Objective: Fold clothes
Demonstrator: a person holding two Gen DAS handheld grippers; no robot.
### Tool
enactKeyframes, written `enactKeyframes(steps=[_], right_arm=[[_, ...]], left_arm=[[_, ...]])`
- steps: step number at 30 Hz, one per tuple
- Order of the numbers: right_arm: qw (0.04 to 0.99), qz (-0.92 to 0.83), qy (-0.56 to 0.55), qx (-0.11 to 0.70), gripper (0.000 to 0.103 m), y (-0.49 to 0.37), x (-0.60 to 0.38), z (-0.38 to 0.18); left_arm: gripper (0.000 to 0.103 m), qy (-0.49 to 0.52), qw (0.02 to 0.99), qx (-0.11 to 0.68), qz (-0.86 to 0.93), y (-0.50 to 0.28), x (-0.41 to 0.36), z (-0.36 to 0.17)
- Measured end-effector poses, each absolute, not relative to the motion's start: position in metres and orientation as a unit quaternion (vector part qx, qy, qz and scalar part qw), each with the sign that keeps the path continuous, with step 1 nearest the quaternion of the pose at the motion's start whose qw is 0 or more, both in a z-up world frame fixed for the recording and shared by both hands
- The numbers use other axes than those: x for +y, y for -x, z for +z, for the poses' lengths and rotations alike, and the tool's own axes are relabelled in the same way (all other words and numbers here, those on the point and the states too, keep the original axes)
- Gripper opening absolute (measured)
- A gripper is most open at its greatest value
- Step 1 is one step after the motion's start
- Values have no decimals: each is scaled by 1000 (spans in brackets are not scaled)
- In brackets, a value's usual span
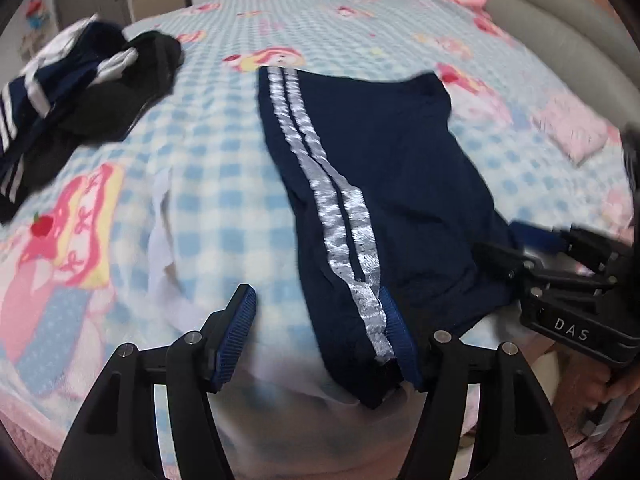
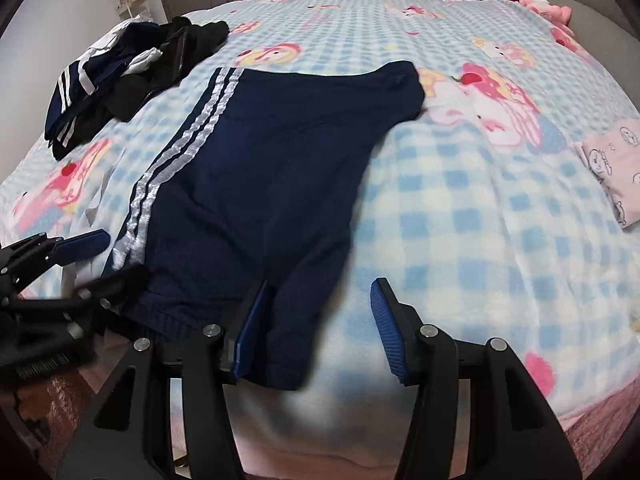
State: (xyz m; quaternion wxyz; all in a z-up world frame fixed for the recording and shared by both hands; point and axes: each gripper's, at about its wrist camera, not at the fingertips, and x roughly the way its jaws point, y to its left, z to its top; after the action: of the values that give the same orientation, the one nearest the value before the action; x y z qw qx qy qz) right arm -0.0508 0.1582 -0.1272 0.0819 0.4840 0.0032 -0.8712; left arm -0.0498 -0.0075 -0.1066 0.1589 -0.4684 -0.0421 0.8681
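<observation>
The navy shorts (image 2: 260, 168) lie flat mid-bed, near hem hanging blurred over the bed (image 2: 460, 208) edge. Both grippers are open: the left gripper (image 1: 320, 316) straddles the shiny, puckered white stripes (image 1: 340, 216) at the hem; the right gripper (image 2: 320, 320) has one pad on the hem's other corner. A dark clothes pile (image 2: 132, 76) sits far left, a pink fold (image 2: 616, 172) right, with open fleecy checked blanket between.

Navy shorts (image 2: 256, 168) with two silver side stripes lie flat, spread out on the checked blanket (image 2: 460, 208).
</observation>
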Motion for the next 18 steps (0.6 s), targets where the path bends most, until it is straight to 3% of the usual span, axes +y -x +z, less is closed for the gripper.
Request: enactKeyframes(steps=[9,13,18], right_arm=[[152,-868,-470,-42,54,48,162,-114],[144,-861,-488,-15,54,46,154,-124],[129,-859,-493,-45,53,47,170,-125]], left_arm=[[65,472,172,-93,859,45,-17,-106],[66,489,147,-89,855,43,-21,-113],[66,491,132,-109,854,40,-32,-114]])
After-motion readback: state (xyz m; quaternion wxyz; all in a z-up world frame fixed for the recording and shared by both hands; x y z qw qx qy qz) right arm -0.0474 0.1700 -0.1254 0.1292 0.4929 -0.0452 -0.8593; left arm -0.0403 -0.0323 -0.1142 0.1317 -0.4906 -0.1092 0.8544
